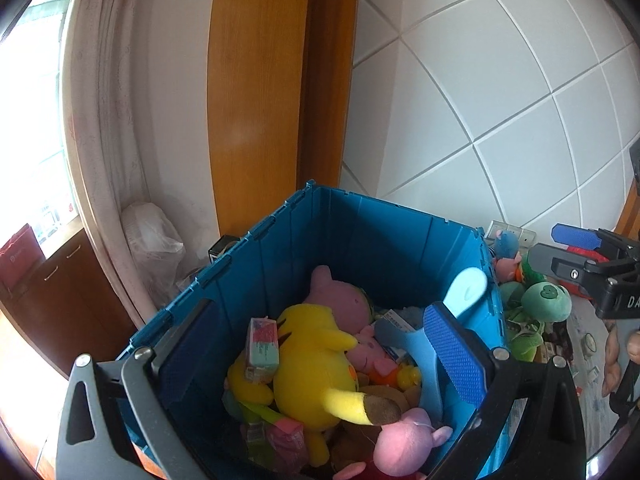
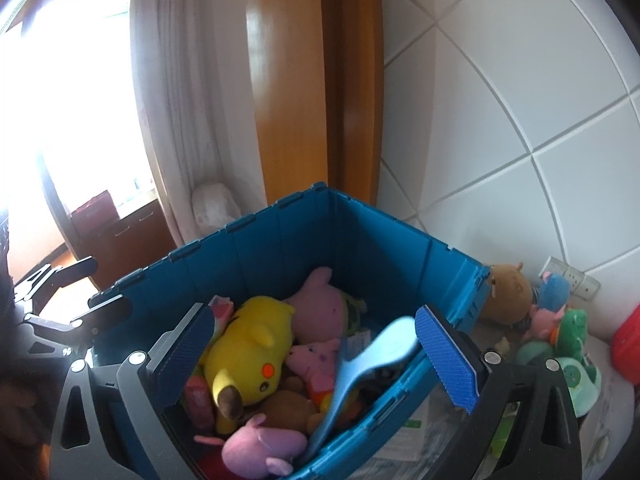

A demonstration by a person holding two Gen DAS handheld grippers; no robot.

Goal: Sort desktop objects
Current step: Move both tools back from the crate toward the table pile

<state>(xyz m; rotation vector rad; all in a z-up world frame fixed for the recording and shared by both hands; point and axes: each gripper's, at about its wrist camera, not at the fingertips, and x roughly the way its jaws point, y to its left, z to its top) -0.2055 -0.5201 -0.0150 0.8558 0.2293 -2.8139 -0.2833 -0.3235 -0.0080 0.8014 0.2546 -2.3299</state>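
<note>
A blue plastic crate point(image 1: 360, 232) point(image 2: 280, 240) holds several plush toys, among them a yellow plush point(image 1: 312, 360) point(image 2: 248, 344) and pink pig plushes point(image 1: 344, 300) point(image 2: 320, 308), plus small cartons. A long light-blue curved plastic piece point(image 1: 466, 292) point(image 2: 372, 352) leans inside the crate's right wall; it is blurred in the right wrist view. My left gripper point(image 1: 320, 312) point(image 2: 100, 286) hangs open over the crate with nothing between its fingers. My right gripper point(image 2: 314, 314) point(image 1: 548, 246) is also open above the crate, and the light-blue piece lies beside its right finger without being gripped.
More plush toys lie on the table right of the crate: green ones point(image 1: 548, 300) point(image 2: 572, 328), a brown one point(image 2: 508, 292) and a red object point(image 2: 628, 344). A tiled wall with a socket point(image 2: 576, 280) stands behind. A wooden door frame point(image 1: 260, 100), a curtain and a plastic bag point(image 1: 152, 236) are at the left.
</note>
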